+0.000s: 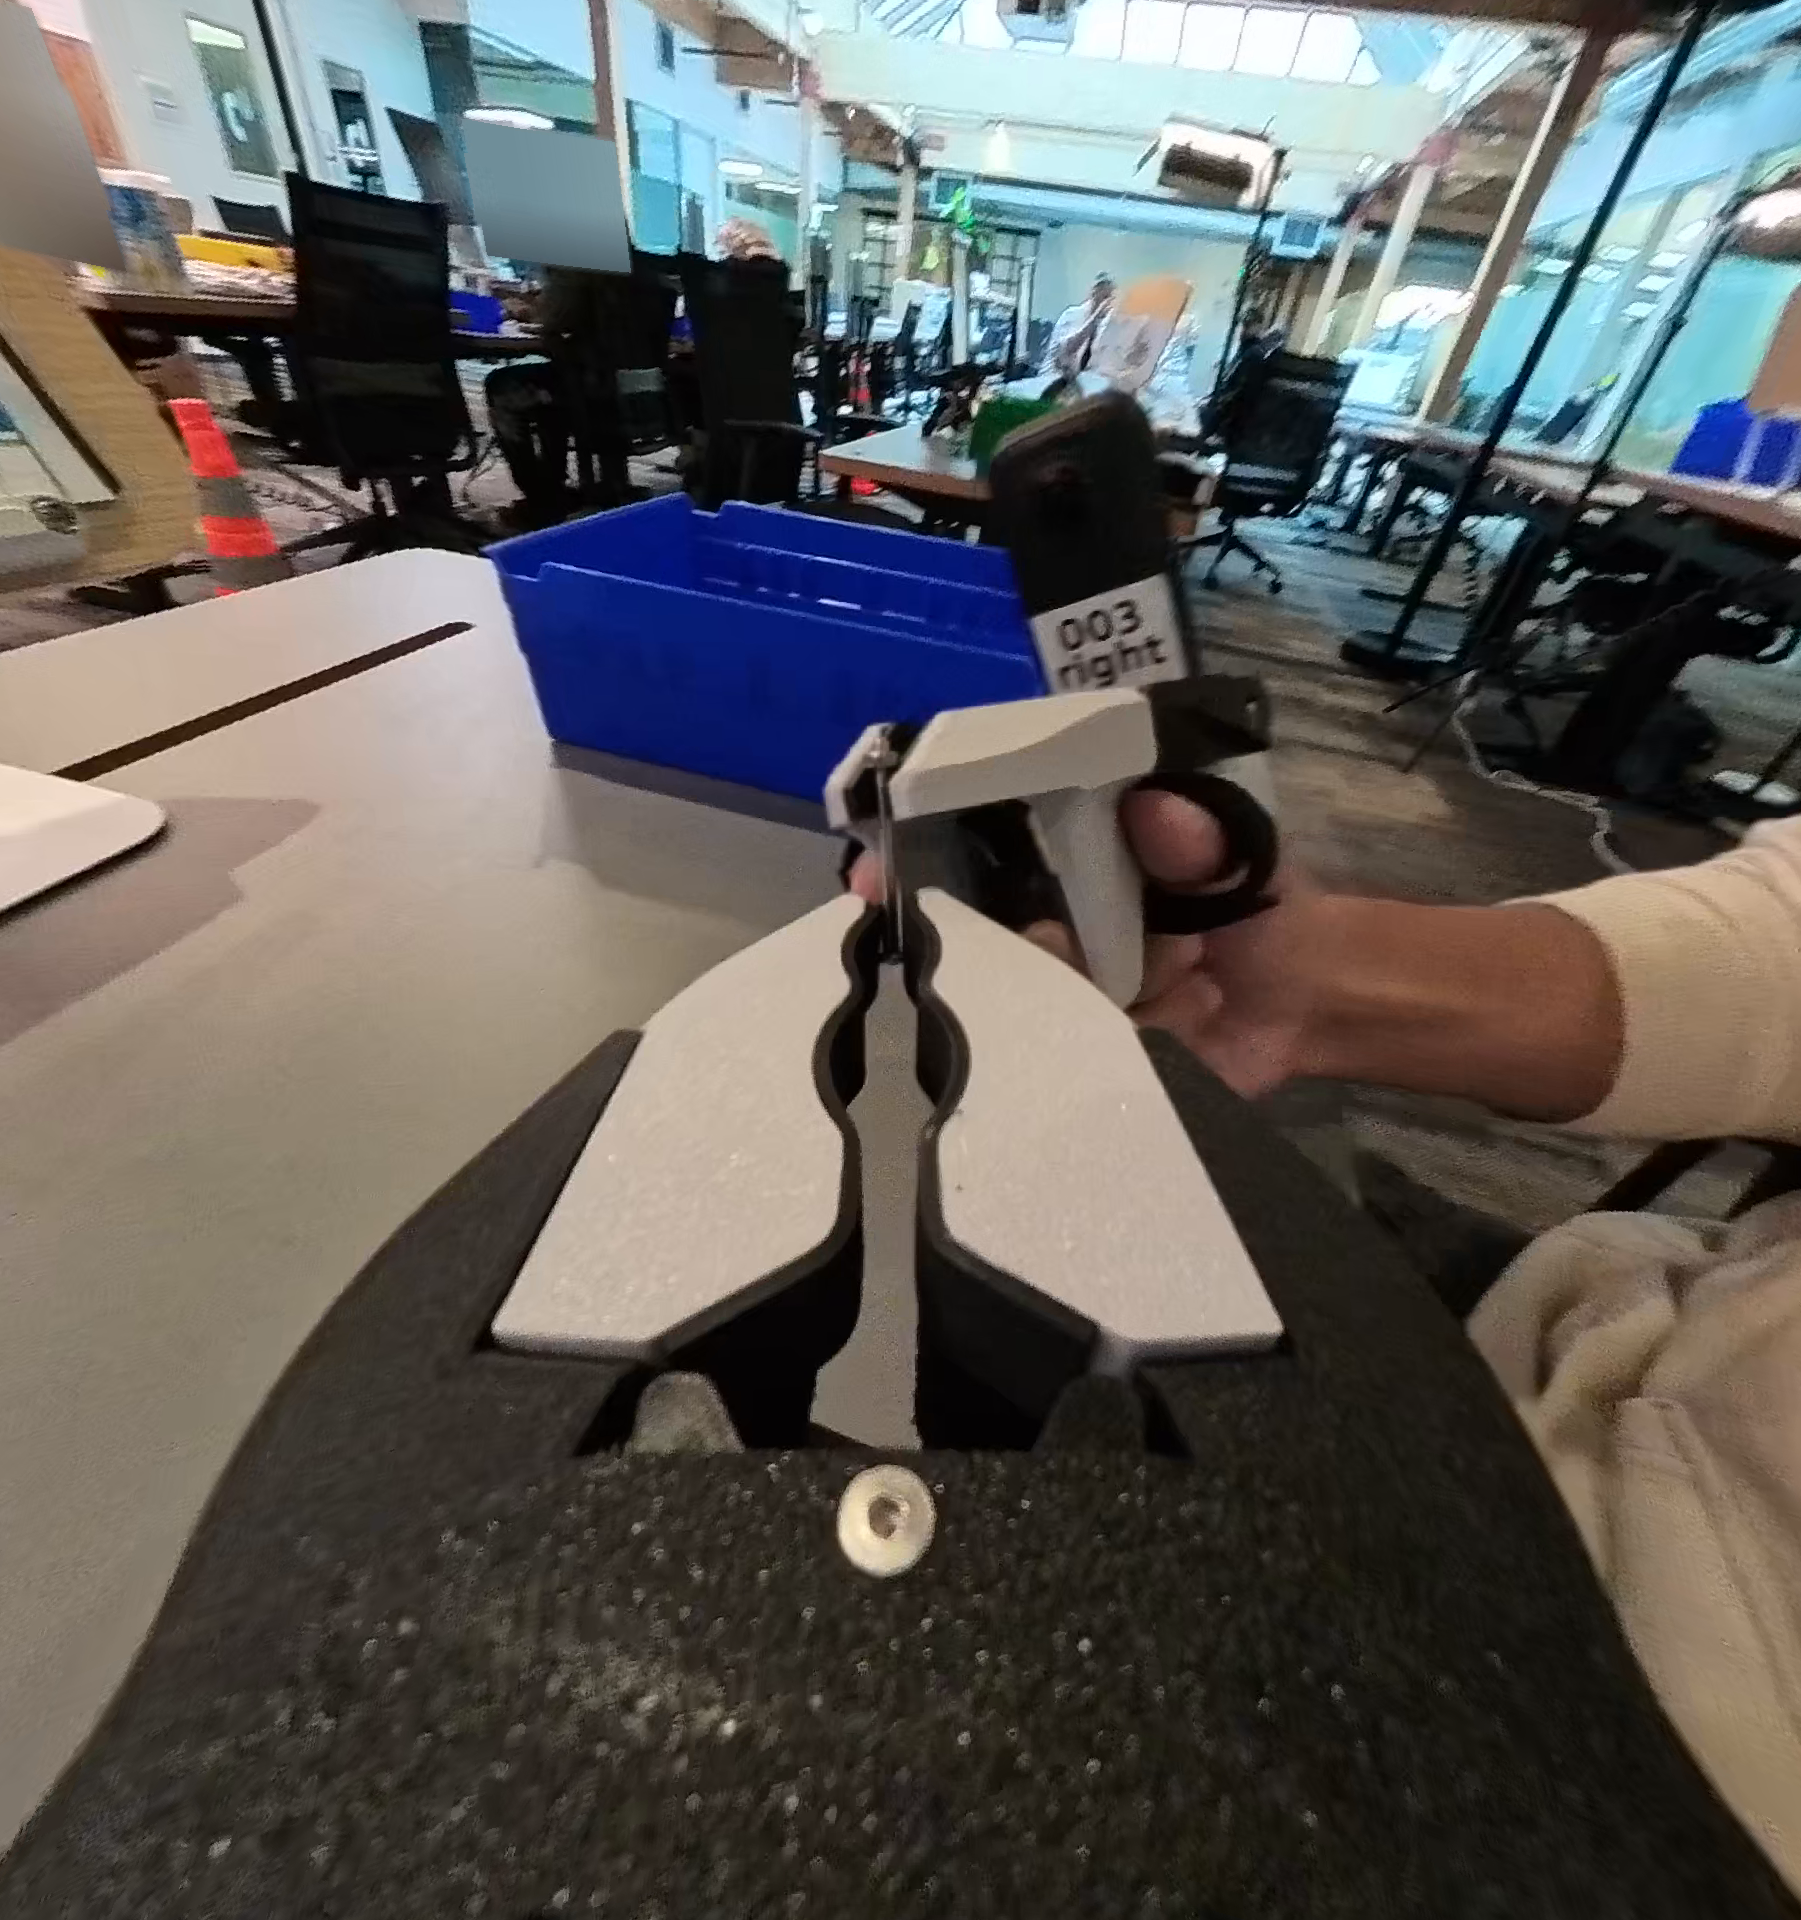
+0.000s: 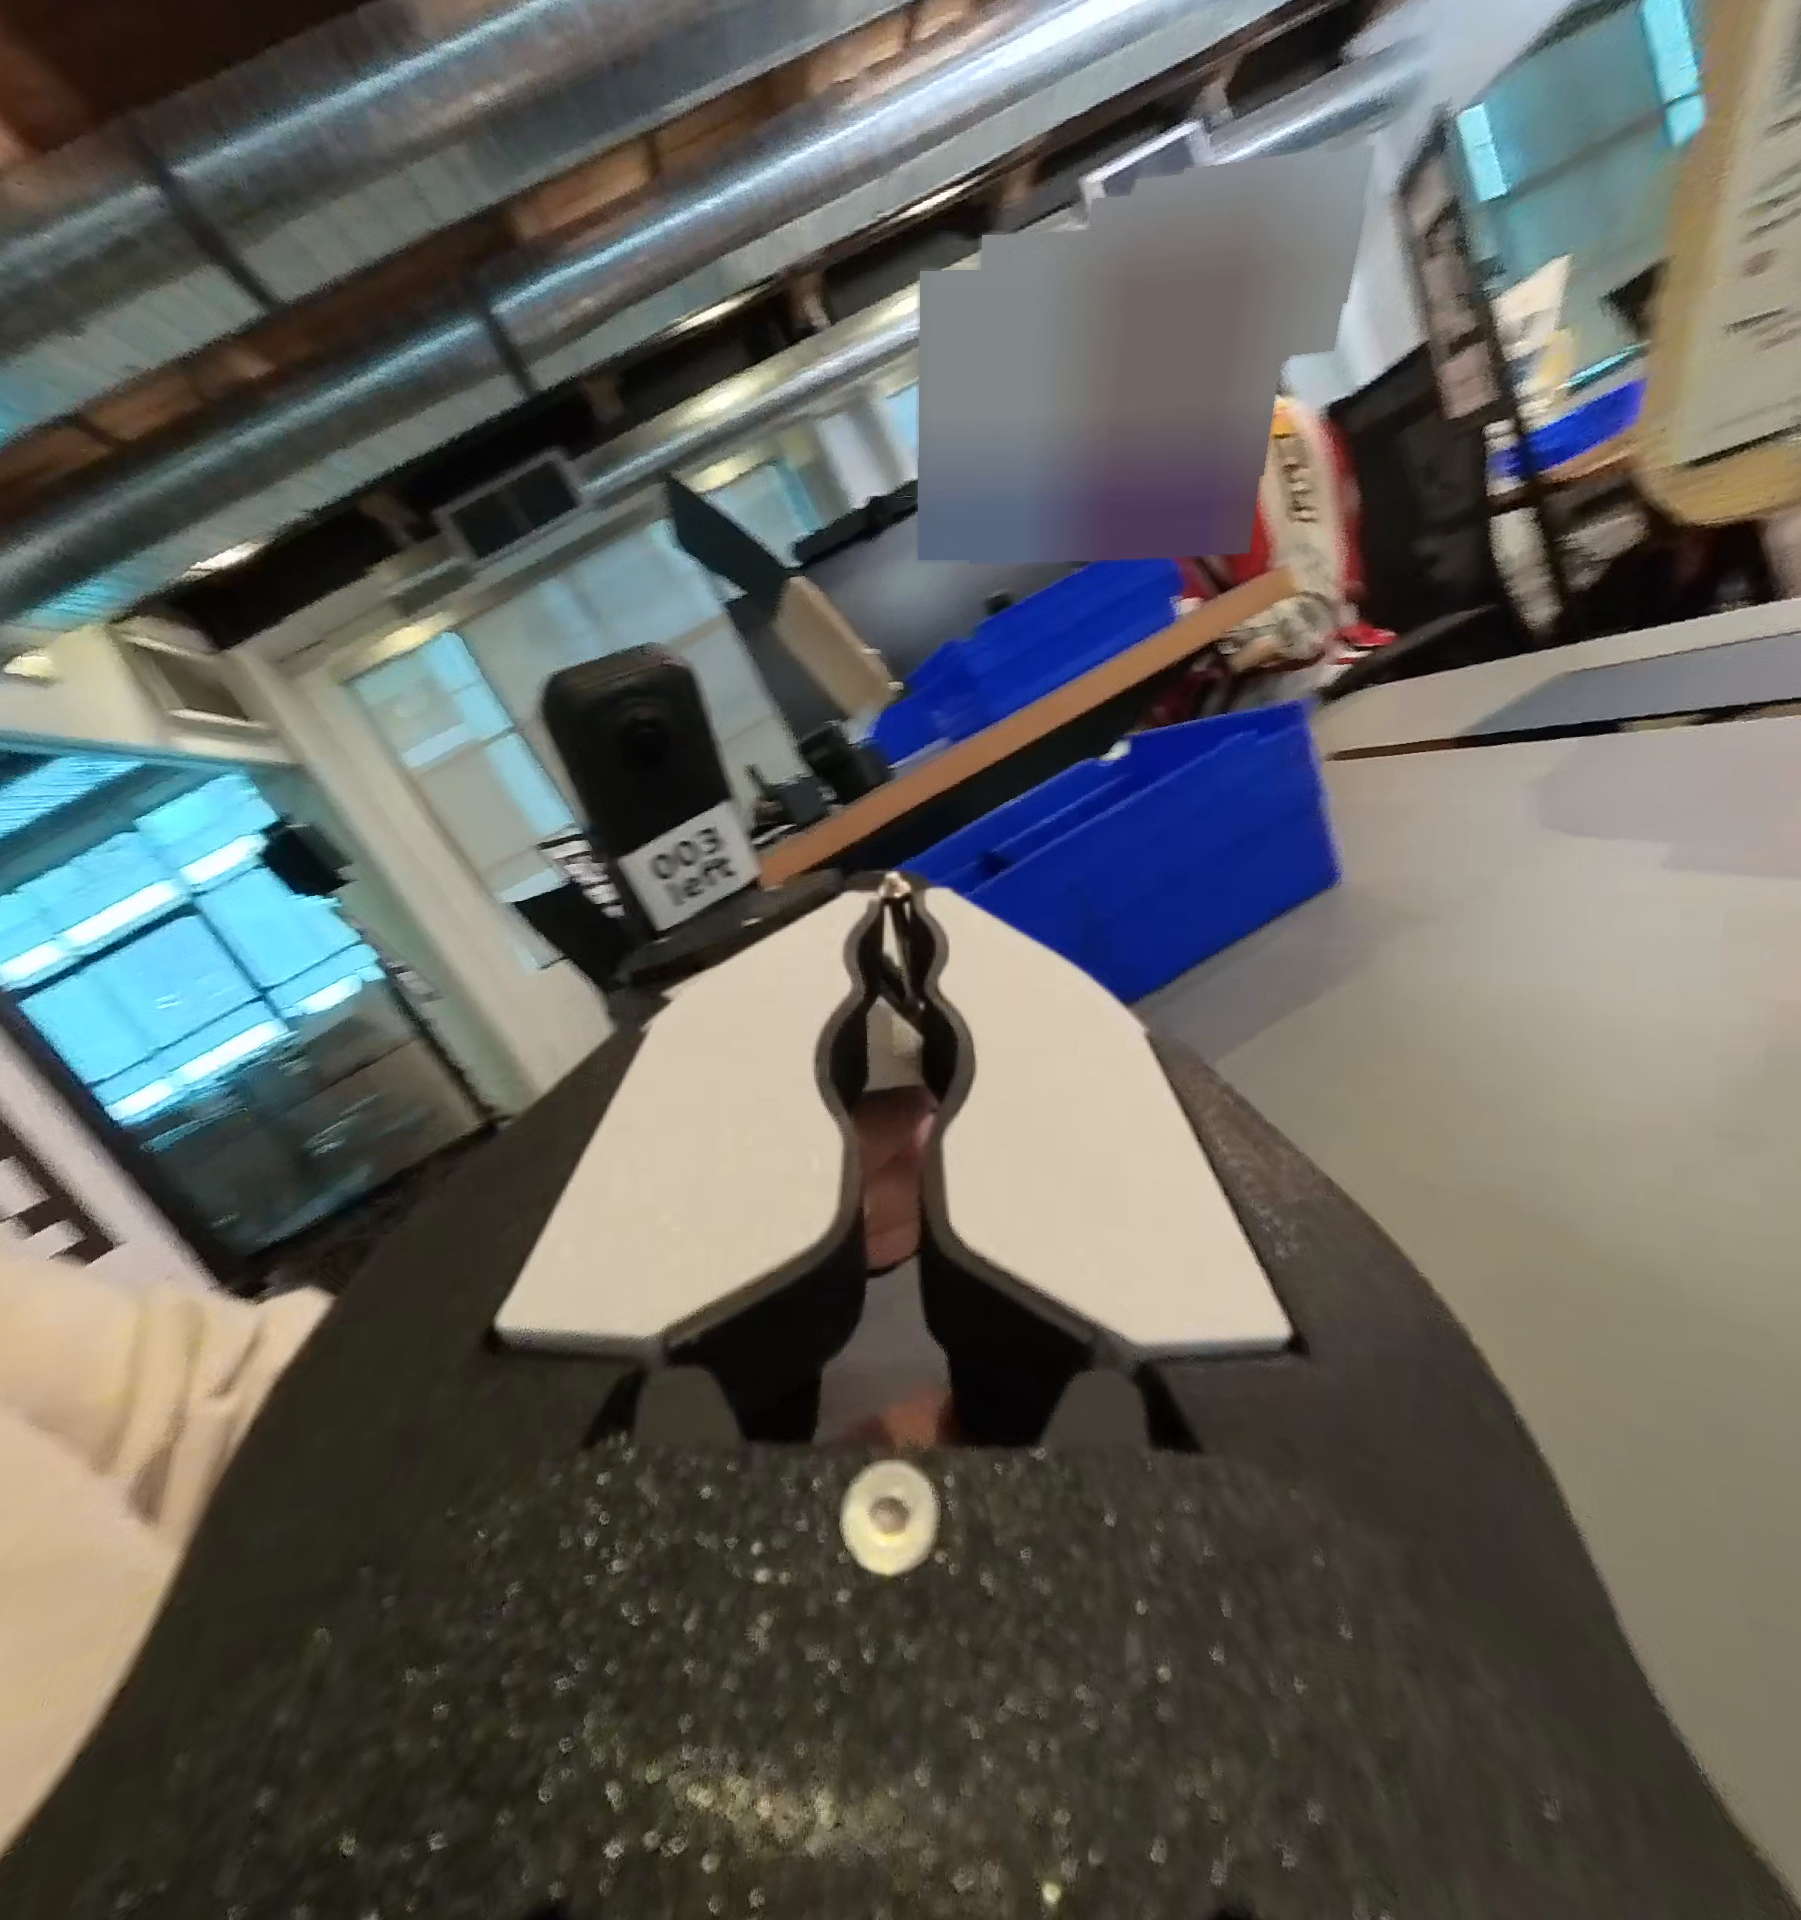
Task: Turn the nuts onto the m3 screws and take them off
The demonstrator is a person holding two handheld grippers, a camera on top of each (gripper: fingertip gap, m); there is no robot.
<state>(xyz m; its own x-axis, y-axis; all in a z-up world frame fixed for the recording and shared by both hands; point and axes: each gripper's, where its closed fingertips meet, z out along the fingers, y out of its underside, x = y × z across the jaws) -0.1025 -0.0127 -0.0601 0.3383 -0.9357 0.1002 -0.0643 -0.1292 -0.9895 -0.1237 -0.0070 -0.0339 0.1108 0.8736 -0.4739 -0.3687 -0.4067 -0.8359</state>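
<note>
A thin silver m3 screw (image 1: 888, 852) stands upright in the air above the grey table (image 1: 252, 987). My left gripper (image 1: 891, 920) is shut on its lower end. My right gripper (image 1: 863, 779), held in a hand (image 1: 1239, 987), comes in from the right and is shut at the screw's top end. In the right wrist view my right gripper (image 2: 894, 902) is shut, with a small silver piece (image 2: 891, 885) at its tips, which looks like the nut. The screw's shaft (image 2: 904, 940) shows in the gap behind the tips. The left gripper's camera (image 2: 631, 743) sits beyond.
A blue plastic bin (image 1: 771, 665) stands on the table behind the grippers and also shows in the right wrist view (image 2: 1135, 862). A flat white object (image 1: 23, 831) lies at the left table edge. Office chairs, desks and an orange cone (image 1: 221, 488) are beyond the table. Less than 4 cm separates the two grippers' tips.
</note>
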